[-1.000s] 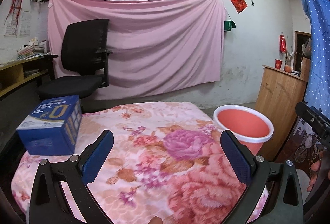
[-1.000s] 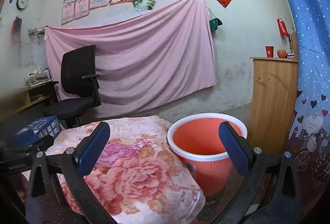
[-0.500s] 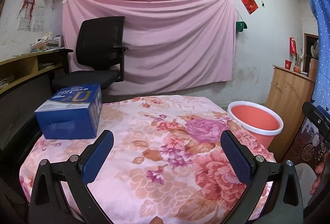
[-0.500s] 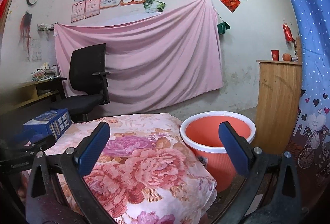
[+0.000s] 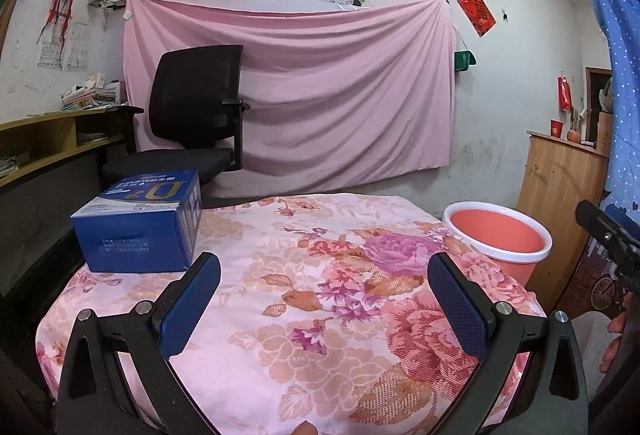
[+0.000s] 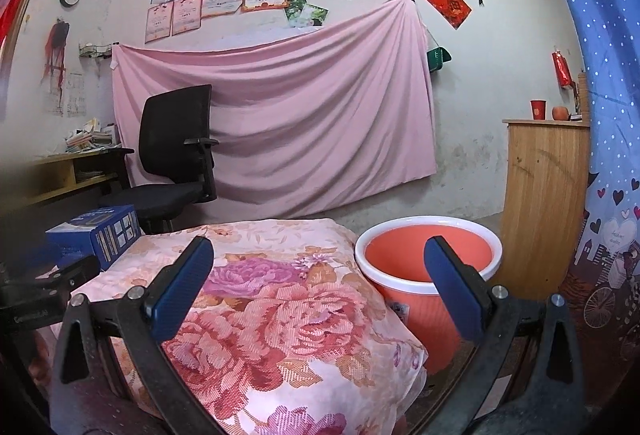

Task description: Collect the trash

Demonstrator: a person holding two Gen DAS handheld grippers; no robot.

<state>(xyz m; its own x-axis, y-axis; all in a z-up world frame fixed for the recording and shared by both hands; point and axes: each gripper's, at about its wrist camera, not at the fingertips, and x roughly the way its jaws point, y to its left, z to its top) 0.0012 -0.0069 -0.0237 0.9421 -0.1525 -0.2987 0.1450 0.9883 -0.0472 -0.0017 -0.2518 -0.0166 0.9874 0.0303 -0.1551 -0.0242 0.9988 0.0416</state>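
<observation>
Left tongs (image 5: 324, 275) and right tongs (image 6: 318, 261): both spread wide, holding nothing. 1 blue box (image 5: 140, 223) rests on the floral-covered table (image 5: 280, 335); orange bin (image 6: 428, 267) stands beside it.

Left hand-held gripper (image 5: 324, 289): fingers spread wide, nothing between pads, held level. Right hand-held gripper (image 6: 318, 275): likewise wide apart, empty, level. Fingertips of a hand (image 5: 618, 335) at right edge.

Blue rectangular cardboard box (image 5: 140, 223): upright, closed, ahead-left of left gripper. Orange white-rimmed plastic bin (image 5: 498, 241): empty, ahead-right.
</observation>
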